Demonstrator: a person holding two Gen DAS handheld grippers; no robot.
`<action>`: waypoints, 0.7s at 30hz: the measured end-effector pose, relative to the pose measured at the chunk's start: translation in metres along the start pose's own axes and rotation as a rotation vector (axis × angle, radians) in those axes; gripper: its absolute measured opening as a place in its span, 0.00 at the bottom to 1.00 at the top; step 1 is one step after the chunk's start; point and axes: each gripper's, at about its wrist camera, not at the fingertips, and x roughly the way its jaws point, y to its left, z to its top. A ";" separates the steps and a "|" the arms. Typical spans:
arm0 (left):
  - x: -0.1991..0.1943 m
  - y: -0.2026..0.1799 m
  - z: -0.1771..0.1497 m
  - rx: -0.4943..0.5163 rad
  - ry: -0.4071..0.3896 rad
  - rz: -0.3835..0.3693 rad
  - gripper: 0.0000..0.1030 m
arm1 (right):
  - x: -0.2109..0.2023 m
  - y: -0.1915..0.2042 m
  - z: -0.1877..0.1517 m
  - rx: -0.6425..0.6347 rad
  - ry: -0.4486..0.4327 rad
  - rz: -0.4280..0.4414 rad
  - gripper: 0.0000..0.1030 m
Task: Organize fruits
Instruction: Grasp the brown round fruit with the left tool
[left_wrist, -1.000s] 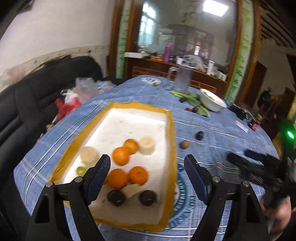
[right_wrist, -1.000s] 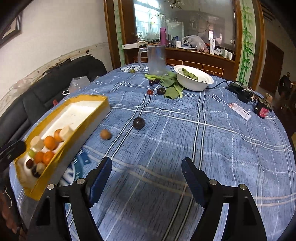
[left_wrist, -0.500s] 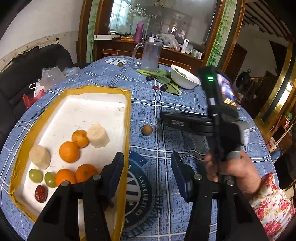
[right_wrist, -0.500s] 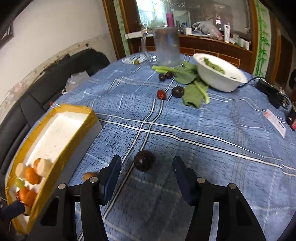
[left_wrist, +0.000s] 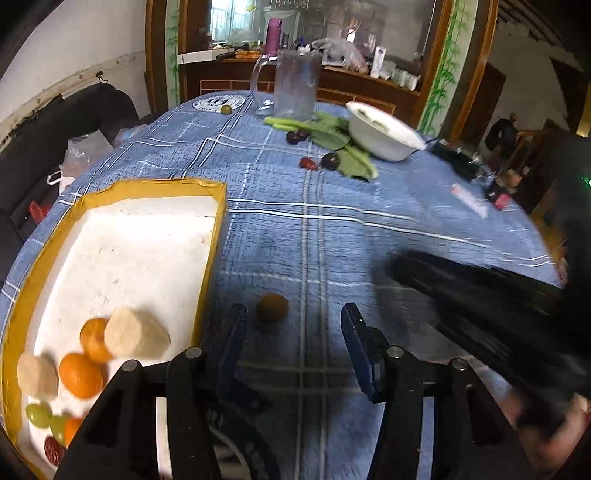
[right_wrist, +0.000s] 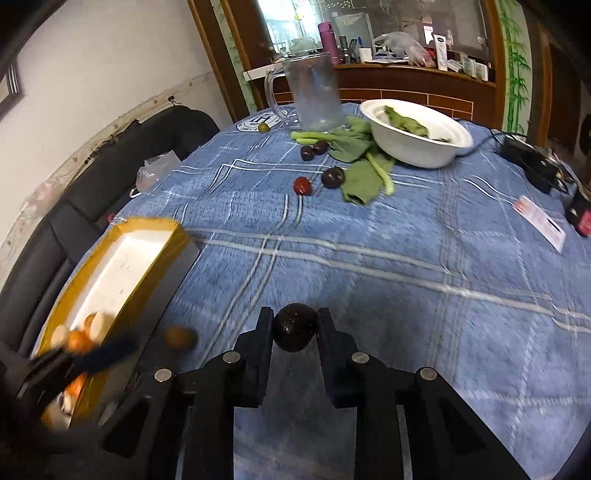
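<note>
My right gripper (right_wrist: 294, 328) has just been closing, and its fingers now pinch the dark fruit (right_wrist: 294, 331) on the table (right_wrist: 406, 258). My left gripper (left_wrist: 291, 332) stands half open around the brown fruit (left_wrist: 272, 307), untouched, beside the tray (left_wrist: 212, 254), so both can go in.

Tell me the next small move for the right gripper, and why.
Probably lift the dark fruit off the tablecloth and carry it toward the tray: the right gripper has just closed on it, and the tray already holds sorted fruit.
</note>
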 end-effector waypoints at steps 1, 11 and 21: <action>0.004 -0.002 0.002 0.007 0.005 0.000 0.50 | -0.010 -0.001 -0.006 -0.004 -0.001 -0.006 0.24; 0.014 -0.029 -0.004 0.179 -0.087 0.185 0.09 | -0.029 -0.015 -0.033 0.055 -0.023 0.040 0.25; -0.024 -0.024 -0.021 0.157 -0.139 -0.004 0.00 | -0.033 -0.026 -0.033 0.071 -0.038 0.020 0.24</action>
